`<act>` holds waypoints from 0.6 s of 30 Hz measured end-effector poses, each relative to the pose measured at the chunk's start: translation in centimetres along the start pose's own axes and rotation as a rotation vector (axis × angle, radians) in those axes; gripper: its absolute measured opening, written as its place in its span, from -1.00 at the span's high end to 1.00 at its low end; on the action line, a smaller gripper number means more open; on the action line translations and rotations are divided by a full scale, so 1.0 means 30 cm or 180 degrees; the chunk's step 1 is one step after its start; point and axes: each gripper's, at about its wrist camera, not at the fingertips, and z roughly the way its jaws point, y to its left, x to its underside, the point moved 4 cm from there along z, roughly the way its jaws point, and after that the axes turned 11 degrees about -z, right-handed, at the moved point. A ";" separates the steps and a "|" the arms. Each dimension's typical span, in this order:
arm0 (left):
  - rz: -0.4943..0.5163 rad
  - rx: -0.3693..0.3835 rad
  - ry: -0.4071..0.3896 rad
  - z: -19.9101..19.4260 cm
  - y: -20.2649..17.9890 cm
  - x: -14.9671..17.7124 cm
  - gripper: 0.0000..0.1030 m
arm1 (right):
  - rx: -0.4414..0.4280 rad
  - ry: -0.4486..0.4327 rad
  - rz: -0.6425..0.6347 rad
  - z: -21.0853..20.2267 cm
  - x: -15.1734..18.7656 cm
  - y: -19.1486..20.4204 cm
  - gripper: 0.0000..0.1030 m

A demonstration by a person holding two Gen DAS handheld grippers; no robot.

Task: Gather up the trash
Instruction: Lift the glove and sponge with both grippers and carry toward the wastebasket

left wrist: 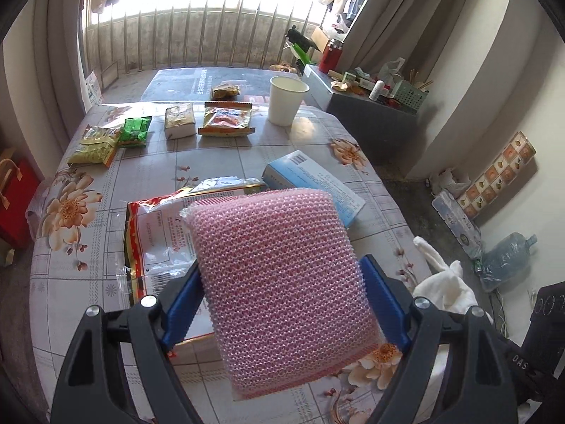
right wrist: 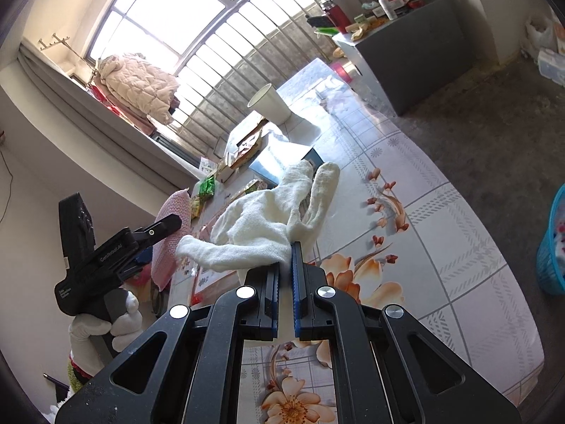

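My left gripper is shut on a pink mesh scouring sponge and holds it above the floral table. The sponge also shows in the right wrist view, at the left. My right gripper is shut on a white cloth glove, which drapes forward over the table; the glove also shows in the left wrist view. On the table lie a red and white empty wrapper, a blue box, several snack packets and a white paper cup.
A blue basket stands on the floor at the right of the table. A grey cabinet with clutter stands beyond the table's far right corner. A water bottle and bags lie on the floor by the wall.
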 end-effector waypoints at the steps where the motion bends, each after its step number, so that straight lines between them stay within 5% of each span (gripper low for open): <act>1: 0.0060 0.0056 0.0002 -0.014 -0.032 0.009 -0.61 | -0.0001 -0.0032 0.0013 -0.013 0.001 -0.001 0.91; 18: 0.1026 0.0922 0.0326 -0.024 -0.691 0.243 -0.61 | 0.0293 -0.0760 0.0529 -0.373 0.024 -0.252 0.91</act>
